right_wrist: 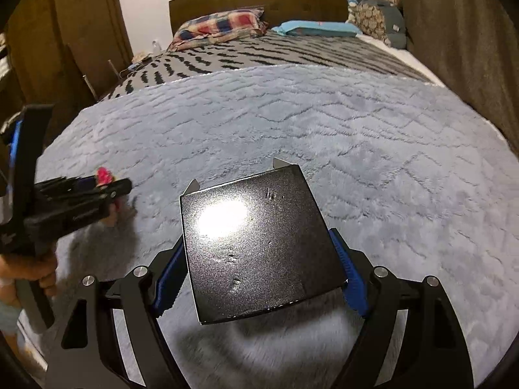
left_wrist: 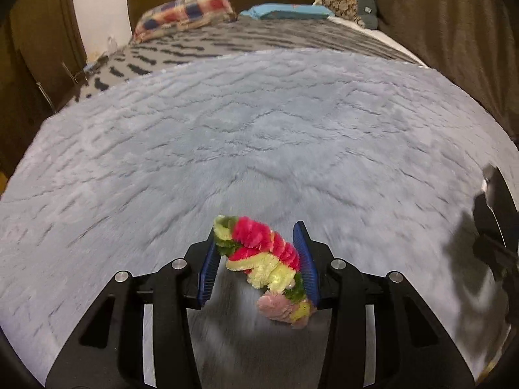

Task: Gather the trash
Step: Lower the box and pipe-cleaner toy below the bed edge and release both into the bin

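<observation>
1. Left tool (left_wrist: 259,259): blue pads partly closed on a fluffy garland scrap (left_wrist: 266,259) of pink, red, yellow and green. Scrap lifted clear of the grey furry blanket (left_wrist: 259,129) on the bed; its lower end dangles below the right pad.
2. Right tool (right_wrist: 262,275): jaws wide, clamped on the sides of a black dustpan-like tray (right_wrist: 256,246), its flat face toward the camera, held over the blanket.
3. From the right wrist view, left tool (right_wrist: 97,191) sits left of the tray, well apart from it.
4. Judgement: step in hand is carrying the scrap to the tray.
5. Advice: keep the squeeze steady, since the scrap is soft; bring it above the tray's middle before opening; hold the tray level and still.
</observation>
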Available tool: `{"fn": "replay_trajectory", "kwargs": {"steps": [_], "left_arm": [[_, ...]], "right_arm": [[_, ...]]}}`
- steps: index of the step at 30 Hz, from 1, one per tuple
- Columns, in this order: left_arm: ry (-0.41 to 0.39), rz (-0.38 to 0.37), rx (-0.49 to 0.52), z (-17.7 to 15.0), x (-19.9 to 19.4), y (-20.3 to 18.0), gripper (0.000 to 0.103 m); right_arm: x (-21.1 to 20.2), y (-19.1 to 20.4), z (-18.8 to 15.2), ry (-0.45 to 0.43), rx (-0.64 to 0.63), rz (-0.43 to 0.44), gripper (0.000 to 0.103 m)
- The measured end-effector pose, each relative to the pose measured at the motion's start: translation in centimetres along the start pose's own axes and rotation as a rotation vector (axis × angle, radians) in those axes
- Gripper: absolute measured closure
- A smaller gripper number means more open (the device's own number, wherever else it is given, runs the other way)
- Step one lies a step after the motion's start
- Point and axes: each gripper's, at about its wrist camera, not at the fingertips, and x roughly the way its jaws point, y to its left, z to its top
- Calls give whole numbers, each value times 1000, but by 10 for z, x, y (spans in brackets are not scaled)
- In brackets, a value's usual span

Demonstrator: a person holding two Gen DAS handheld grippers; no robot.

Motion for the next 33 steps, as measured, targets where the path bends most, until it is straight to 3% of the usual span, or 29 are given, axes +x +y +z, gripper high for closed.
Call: {"fn": "replay_trajectory", "kwargs": {"steps": [5, 12, 21, 27, 33], "left_arm": [[-77, -16, -1, -25, -63, 3, 61], [-209, 2, 22, -76, -154, 1, 61], [-279, -5, 32, -150, -221, -4, 60], [-224, -25, 6, -215, -224, -8, 60], [-122, -61, -14, -274, -209, -12, 60]], "right_arm": [[-34, 14, -16, -39, -11, 2, 22], [-96, 43, -66, -123, -47, 15, 22], [-165, 65, -124, -214, -78, 35, 22], [-176, 67, -165, -194, -55, 39, 22], [-161, 67, -221, -79, 20, 88, 22]]}}
